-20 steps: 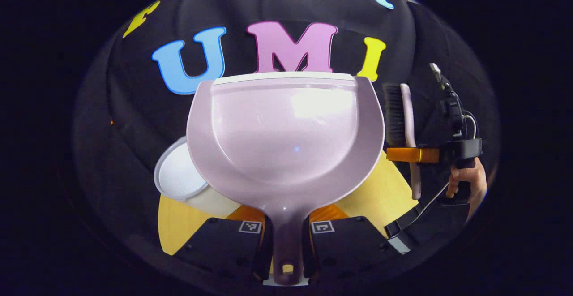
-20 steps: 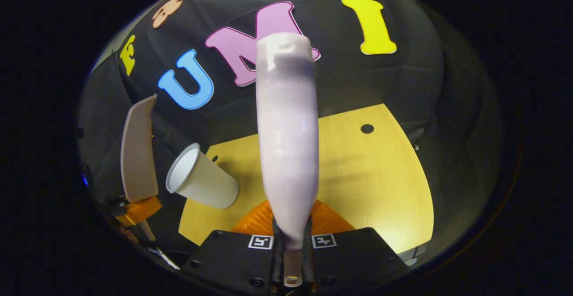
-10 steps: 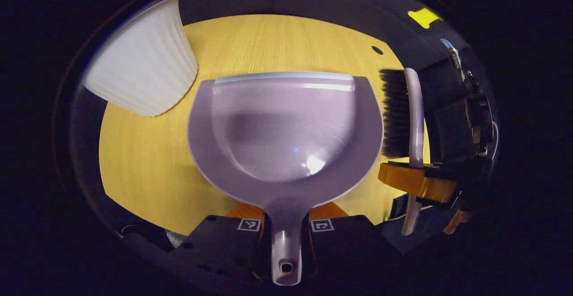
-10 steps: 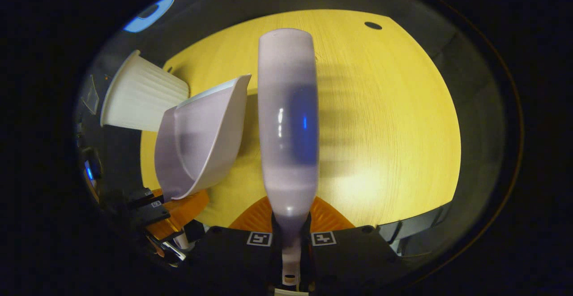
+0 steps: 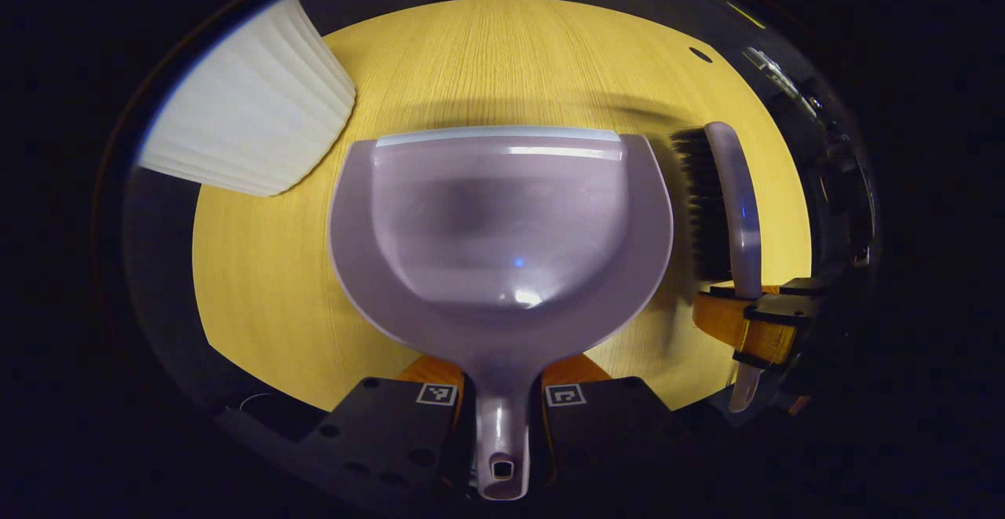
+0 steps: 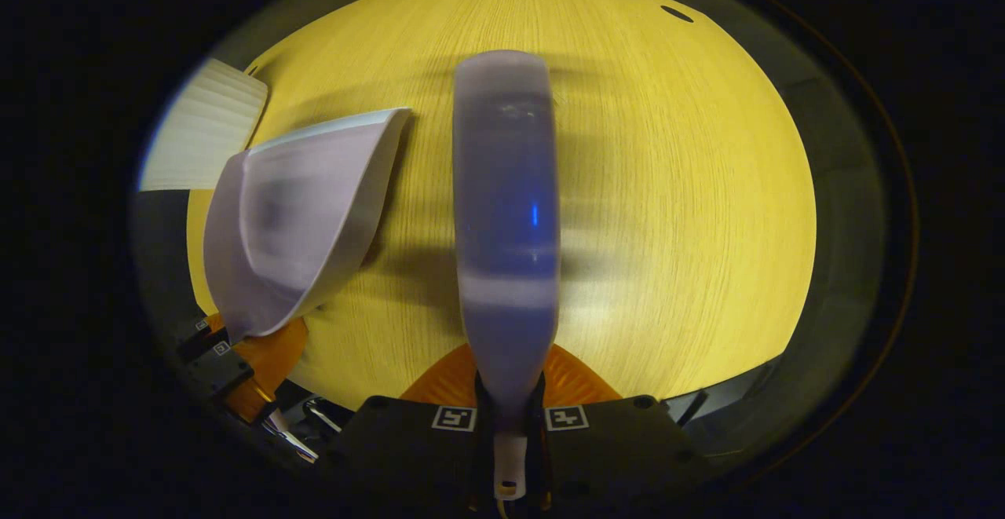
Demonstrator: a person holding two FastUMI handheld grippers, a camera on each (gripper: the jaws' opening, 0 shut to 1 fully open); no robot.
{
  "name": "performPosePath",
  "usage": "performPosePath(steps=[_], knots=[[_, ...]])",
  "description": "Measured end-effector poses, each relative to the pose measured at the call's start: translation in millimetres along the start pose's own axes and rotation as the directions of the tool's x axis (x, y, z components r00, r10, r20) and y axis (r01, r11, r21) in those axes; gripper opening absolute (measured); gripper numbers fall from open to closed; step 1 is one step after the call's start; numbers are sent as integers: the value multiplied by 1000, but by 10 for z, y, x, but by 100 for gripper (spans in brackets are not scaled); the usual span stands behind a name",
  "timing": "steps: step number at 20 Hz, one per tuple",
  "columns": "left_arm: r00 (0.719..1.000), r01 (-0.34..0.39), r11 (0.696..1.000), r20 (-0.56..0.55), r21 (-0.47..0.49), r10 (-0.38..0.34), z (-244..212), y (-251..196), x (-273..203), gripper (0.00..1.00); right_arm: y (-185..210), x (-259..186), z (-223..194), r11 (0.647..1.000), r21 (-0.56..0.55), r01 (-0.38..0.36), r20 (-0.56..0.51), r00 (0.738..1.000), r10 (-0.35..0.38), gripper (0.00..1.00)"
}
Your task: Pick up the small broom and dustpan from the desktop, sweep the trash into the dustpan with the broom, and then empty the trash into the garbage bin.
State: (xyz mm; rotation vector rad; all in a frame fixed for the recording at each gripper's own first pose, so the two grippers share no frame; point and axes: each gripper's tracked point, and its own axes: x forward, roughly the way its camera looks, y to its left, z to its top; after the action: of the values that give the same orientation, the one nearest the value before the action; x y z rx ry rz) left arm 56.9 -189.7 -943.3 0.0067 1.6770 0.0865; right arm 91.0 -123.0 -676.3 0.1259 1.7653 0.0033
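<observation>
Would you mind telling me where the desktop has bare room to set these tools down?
Bare wood lies ahead of the dustpan lip and right of the broom. It is crowded at left, where the white ribbed bin nears the dustpan.

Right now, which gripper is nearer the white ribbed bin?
Left. The left gripper, shut on the lilac plastic dustpan, sits next to the white ribbed bin. The right gripper, shut on the lilac broom, is beyond the dustpan, farther off.

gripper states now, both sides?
Left gripper: shut on the dustpan handle.
Right gripper: shut on the broom handle.
</observation>
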Motion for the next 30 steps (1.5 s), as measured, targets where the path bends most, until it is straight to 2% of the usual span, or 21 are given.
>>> performPosePath(steps=[3, 6, 7, 8, 11, 16, 18, 19, 20, 21, 22, 23, 24, 25, 27, 30], knots=[[999, 5, 1000, -41, 7, -5, 11, -9, 176, 25, -58, 30, 40, 1000, -2, 22, -68, 997, -22, 18], [999, 7, 1000, -53, 3, -7, 82, -1, 147, 25, -17, -7, 248, 1000, 3, 24, -59, 998, -23, 18], [998, 5, 1000, -61, 7, -4, 53, -2, 174, 25, -6, -31, 207, 1000, 6, 26, -60, 998, -26, 11], [997, 9, 1000, -71, 4, -9, 58, -15, 218, 25, -5, 1, 238, 1000, 11, 28, -58, 998, -28, 19], [987, 45, 999, -154, 1, -44, -21, 14, 340, 28, -9, -3, 219, 999, 9, 40, -73, 997, -39, 21], [982, 47, 999, -182, 4, -46, 1, 4, 332, 29, 4, -2, 222, 999, 15, 41, -89, 995, -40, 27], [980, 49, 999, -194, 0, -48, -34, -39, 332, 33, -15, -4, 200, 999, 12, 47, -92, 995, -46, 27], [975, 57, 998, -214, -1, -56, -79, -77, 326, 37, -30, -14, 200, 999, 11, 52, -91, 995, -51, 30], [974, 61, 998, -217, 0, -60, -84, -103, 325, 50, -50, -37, 145, 999, 12, 49, -88, 995, -48, 45], [977, 50, 999, -206, 1, -48, -68, -93, 333, 69, -52, -90, 127, 999, 11, 51, -91, 995, -49, 48], [979, 45, 999, -200, -2, -44, -61, -87, 347, 79, -49, -116, 125, 998, 15, 53, -86, 995, -52, 56], [976, 45, 999, -211, -13, -47, -97, -96, 322, 84, -62, -121, 121, 999, 17, 51, -81, 995, -50, 62], [974, 51, 999, -220, -19, -54, -120, -111, 300, 83, -81, -149, 138, 998, 19, 55, -74, 996, -54, 89], [975, 57, 998, -212, -19, -59, -120, -128, 283, 84, -84, -188, 148, 998, 22, 51, -64, 997, -50, 95], [983, 44, 999, -178, -21, -47, -98, -107, 208, 84, -34, -254, 169, 999, 18, 46, -51, 998, -45, 97], [987, 80, 997, -141, 13, -77, -160, -151, -9, 84, 22, -391, 174, 1000, -6, 25, -17, 1000, -25, 97]])
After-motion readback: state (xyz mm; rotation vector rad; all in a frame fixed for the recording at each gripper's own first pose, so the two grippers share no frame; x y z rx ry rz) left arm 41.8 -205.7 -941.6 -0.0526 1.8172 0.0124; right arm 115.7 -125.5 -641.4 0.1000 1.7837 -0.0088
